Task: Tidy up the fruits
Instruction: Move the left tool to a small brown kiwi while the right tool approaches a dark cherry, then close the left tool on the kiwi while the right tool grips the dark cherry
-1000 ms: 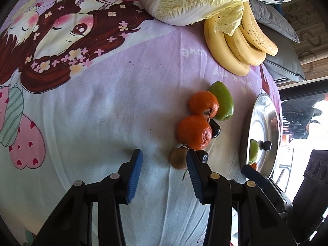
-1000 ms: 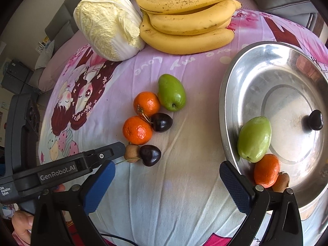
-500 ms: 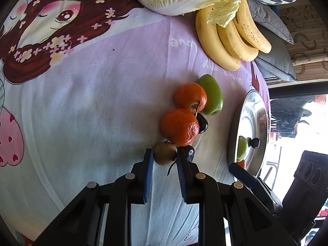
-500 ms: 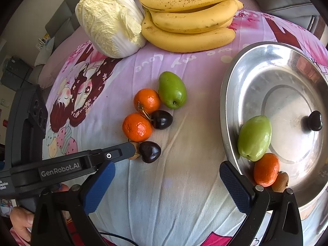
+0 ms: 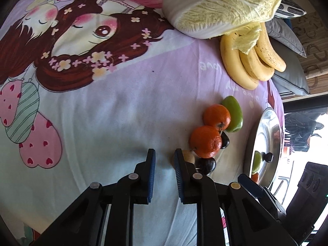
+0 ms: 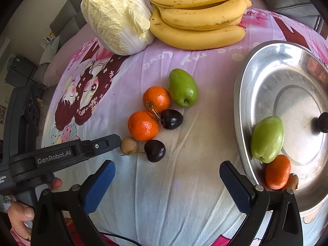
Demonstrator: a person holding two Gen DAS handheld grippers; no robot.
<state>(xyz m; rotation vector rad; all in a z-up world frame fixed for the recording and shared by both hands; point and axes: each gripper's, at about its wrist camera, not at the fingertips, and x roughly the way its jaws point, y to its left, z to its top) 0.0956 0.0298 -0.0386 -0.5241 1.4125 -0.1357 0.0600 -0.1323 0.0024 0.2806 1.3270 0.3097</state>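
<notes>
A small brown longan (image 6: 128,145) lies on the printed cloth beside a dark cherry (image 6: 155,150). Behind them sit two oranges (image 6: 143,125), another cherry (image 6: 171,119) and a green fruit (image 6: 182,88). My left gripper (image 5: 164,161) is narrowly open and empty. The longan (image 5: 189,157) lies just right of its right finger, outside the jaws. My right gripper (image 6: 167,181) is wide open and empty, near the cloth's front. The steel lid (image 6: 266,65) at the right holds a green fruit (image 6: 267,139), an orange (image 6: 278,171) and a brown fruit.
A napa cabbage (image 6: 117,16) and a bunch of bananas (image 6: 197,14) lie at the back of the cloth. Grey cushions (image 5: 291,65) lie beyond them. The left half of the cloth (image 5: 82,106) holds only its cartoon print.
My left gripper narrowed around the longan half a second ago, then shifted left and pulled back; the longan now lies outside its right finger. My right gripper has not moved.
</notes>
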